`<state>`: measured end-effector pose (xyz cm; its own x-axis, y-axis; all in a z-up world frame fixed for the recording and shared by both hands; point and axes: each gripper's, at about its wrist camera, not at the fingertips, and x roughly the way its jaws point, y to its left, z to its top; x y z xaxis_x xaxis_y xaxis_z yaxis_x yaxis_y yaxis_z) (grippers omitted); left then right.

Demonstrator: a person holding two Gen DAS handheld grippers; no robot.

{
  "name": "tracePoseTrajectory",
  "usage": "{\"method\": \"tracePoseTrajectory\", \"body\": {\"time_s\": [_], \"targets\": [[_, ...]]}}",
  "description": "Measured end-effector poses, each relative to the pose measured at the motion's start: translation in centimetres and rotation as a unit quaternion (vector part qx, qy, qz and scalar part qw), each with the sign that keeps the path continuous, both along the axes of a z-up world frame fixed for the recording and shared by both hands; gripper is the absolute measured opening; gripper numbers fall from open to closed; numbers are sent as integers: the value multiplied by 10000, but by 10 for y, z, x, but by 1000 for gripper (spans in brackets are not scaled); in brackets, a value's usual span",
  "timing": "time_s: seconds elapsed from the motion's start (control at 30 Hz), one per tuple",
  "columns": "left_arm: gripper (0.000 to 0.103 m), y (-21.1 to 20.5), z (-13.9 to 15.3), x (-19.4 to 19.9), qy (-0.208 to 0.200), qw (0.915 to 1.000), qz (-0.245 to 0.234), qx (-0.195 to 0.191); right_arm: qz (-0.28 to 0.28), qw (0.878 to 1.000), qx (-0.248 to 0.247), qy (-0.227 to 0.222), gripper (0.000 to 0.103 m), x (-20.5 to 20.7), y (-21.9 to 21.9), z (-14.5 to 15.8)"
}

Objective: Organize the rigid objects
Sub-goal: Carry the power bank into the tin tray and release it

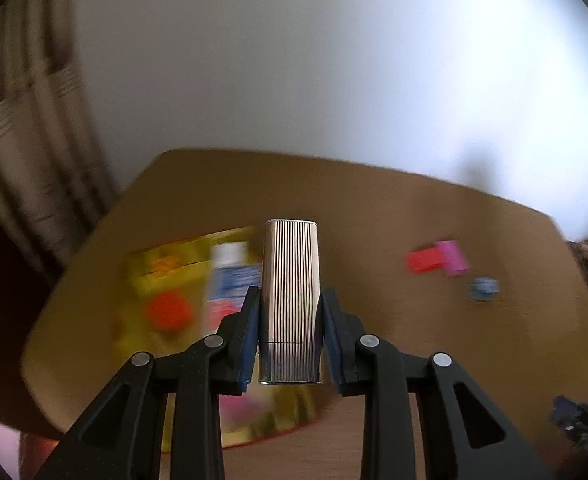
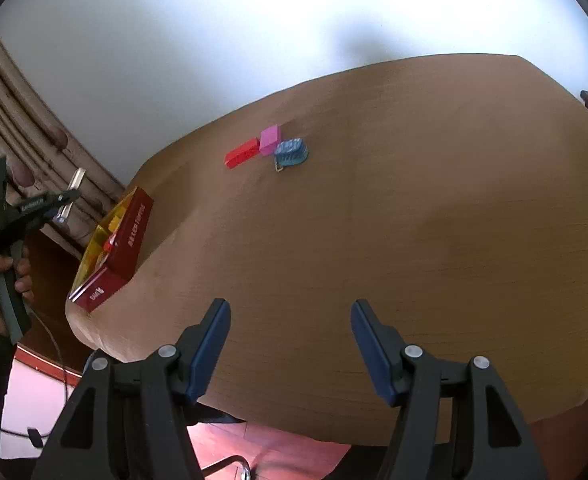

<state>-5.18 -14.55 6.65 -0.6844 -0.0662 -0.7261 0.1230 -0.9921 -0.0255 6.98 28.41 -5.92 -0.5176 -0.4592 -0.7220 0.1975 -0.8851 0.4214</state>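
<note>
The left gripper pinches a ribbed silver case between its blue pads, holding it upright in the air above the open box at the table's nine o'clock edge. The right gripper hangs over the near rim with its jaws spread and nothing between them. Toward twelve o'clock lie a red block, a pink block touching it, and a blue keyring just beside the pink one
</note>
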Motion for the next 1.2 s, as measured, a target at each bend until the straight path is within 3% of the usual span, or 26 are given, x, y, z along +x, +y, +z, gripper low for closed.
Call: {"method": "tracePoseTrajectory", "body": {"time_s": [0.17, 0.47, 0.67, 0.93, 1.1, 1.2], "targets": [[26, -65, -19, 2, -352, 9968, 715, 92, 34, 9999, 12, -109, 64, -1, -1, -7], [26, -92, -58, -28, -894, 9877, 1282, -48, 27, 9998, 65, -199, 64, -1, 3, -9], [26, -109, -89, -51, -1298, 9731, 1904, -39, -15, 9998, 50, -201, 64, -1, 7, -7], [26, -115, -104, -61, -1462, 9654, 2159, -98, -22, 9998, 56, -192, 65, -4, 10, -8], [27, -117, -102, -60, -1429, 9667, 2124, -71, 5, 9998, 176, -113, 65, -7, 10, -7], [38, -113, -97, -58, -1334, 9716, 1955, -54, -1, 9995, 281, -120, 65, -11, 6, -11]]}}
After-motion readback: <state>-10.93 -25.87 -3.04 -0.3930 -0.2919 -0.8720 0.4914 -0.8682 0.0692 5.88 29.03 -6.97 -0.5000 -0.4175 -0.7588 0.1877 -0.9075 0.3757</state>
